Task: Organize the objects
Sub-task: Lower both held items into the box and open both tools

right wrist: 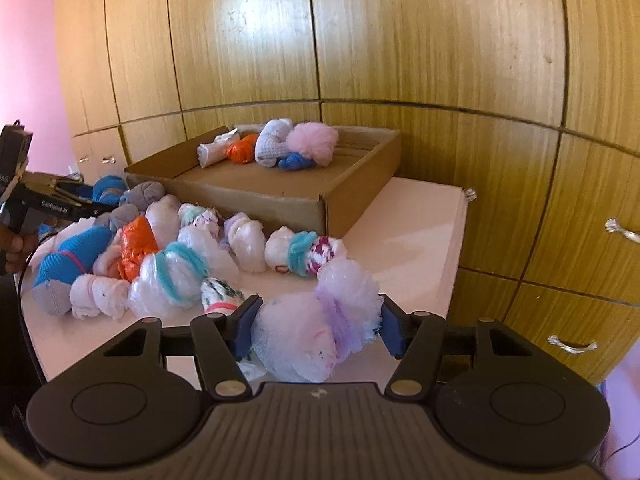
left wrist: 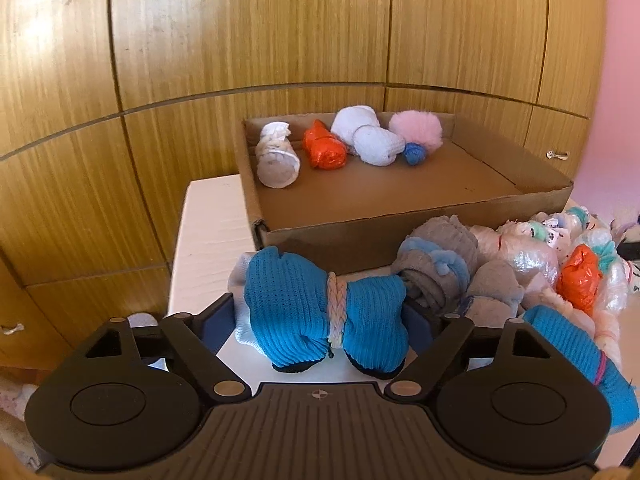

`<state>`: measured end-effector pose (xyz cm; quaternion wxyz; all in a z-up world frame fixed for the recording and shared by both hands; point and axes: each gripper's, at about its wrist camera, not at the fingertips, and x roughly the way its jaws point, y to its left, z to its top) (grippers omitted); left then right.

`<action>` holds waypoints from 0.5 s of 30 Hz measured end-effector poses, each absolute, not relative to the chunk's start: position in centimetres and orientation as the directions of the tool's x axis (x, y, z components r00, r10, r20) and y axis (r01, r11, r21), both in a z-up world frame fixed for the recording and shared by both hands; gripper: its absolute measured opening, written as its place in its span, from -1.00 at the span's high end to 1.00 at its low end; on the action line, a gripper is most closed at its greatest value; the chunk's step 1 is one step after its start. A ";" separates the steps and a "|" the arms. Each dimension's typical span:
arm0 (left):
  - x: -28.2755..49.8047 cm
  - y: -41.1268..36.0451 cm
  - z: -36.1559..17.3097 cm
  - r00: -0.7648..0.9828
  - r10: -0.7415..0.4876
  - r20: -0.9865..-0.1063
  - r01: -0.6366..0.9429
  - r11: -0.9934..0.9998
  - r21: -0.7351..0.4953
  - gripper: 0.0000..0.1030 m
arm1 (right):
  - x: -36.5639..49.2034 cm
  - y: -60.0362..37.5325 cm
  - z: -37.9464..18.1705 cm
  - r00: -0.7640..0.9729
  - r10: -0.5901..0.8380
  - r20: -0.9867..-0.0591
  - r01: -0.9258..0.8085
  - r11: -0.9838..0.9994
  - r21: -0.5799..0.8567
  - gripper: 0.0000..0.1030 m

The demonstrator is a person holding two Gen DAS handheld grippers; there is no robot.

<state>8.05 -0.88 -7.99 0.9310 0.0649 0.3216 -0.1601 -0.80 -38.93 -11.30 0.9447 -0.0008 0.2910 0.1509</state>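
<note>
A blue knitted sock bundle (left wrist: 320,312) tied with a pale band lies on the white table (left wrist: 208,240), and my left gripper (left wrist: 320,314) is shut on its two ends. My right gripper (right wrist: 318,332) is shut on a white-and-pink plastic bundle (right wrist: 304,340) bound with a purple tie. A cardboard box (left wrist: 360,240) behind holds a white roll (left wrist: 276,160), an orange bundle (left wrist: 324,148), a white sock ball (left wrist: 368,140), a pink pom (left wrist: 416,128) and a small blue knot (left wrist: 416,154). In the right wrist view the left gripper (right wrist: 90,200) shows at the far left edge.
Several more tied bundles (right wrist: 180,240) lie in a pile between the two grippers, in front of the box (right wrist: 260,200). Wooden cabinet doors with metal handles (right wrist: 572,346) stand behind and to the right. A hand (right wrist: 16,244) holds the left gripper's grip.
</note>
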 end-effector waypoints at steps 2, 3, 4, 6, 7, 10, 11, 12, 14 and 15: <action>7.6 -0.5 -7.7 0.745 -0.251 -0.618 0.329 0.944 0.012 -0.69 | -1.1 -39.2 -10.6 0.794 0.278 -0.541 -0.277 0.957 0.086 -0.10; 7.3 -0.3 -7.5 0.748 -0.249 -0.615 0.322 0.947 0.008 -0.69 | -1.2 -39.3 -10.1 0.797 0.275 -0.537 -0.274 0.958 0.084 -0.10; 7.0 0.0 -7.2 0.752 -0.250 -0.610 0.318 0.948 0.004 -0.69 | -1.3 -39.4 -9.7 0.802 0.273 -0.531 -0.272 0.959 0.082 -0.10; 6.3 0.3 -6.5 0.762 -0.244 -0.600 0.310 0.951 0.007 -0.69 | -1.5 -39.5 -8.8 0.811 0.268 -0.520 -0.268 0.960 0.076 -0.10; 6.1 0.4 -6.0 0.767 -0.242 -0.595 0.307 0.952 0.009 -0.69 | -1.6 -39.4 -8.3 0.816 0.266 -0.513 -0.268 0.961 0.072 -0.10; 5.5 0.4 -4.1 0.778 -0.251 -0.576 0.319 0.948 0.018 -0.69 | -1.5 -39.0 -6.7 0.822 0.270 -0.502 -0.281 0.958 0.055 -0.10; 5.4 0.2 -3.3 0.780 -0.256 -0.572 0.327 0.945 0.024 -0.69 | -1.3 -38.7 -6.0 0.824 0.270 -0.498 -0.289 0.957 0.040 -0.10; 5.5 -0.1 -2.5 0.782 -0.259 -0.567 0.335 0.942 0.032 -0.69 | -0.9 -38.4 -5.3 0.826 0.274 -0.492 -0.301 0.953 0.025 -0.10; 5.8 -1.0 -0.7 0.785 -0.275 -0.555 0.354 0.934 0.039 -0.69 | -0.1 -37.7 -3.8 0.830 0.278 -0.483 -0.323 0.946 -0.009 -0.10; 6.2 -1.4 0.1 0.783 -0.289 -0.552 0.367 0.930 0.034 -0.69 | 0.5 -37.3 -3.0 0.831 0.280 -0.481 -0.335 0.942 -0.031 -0.10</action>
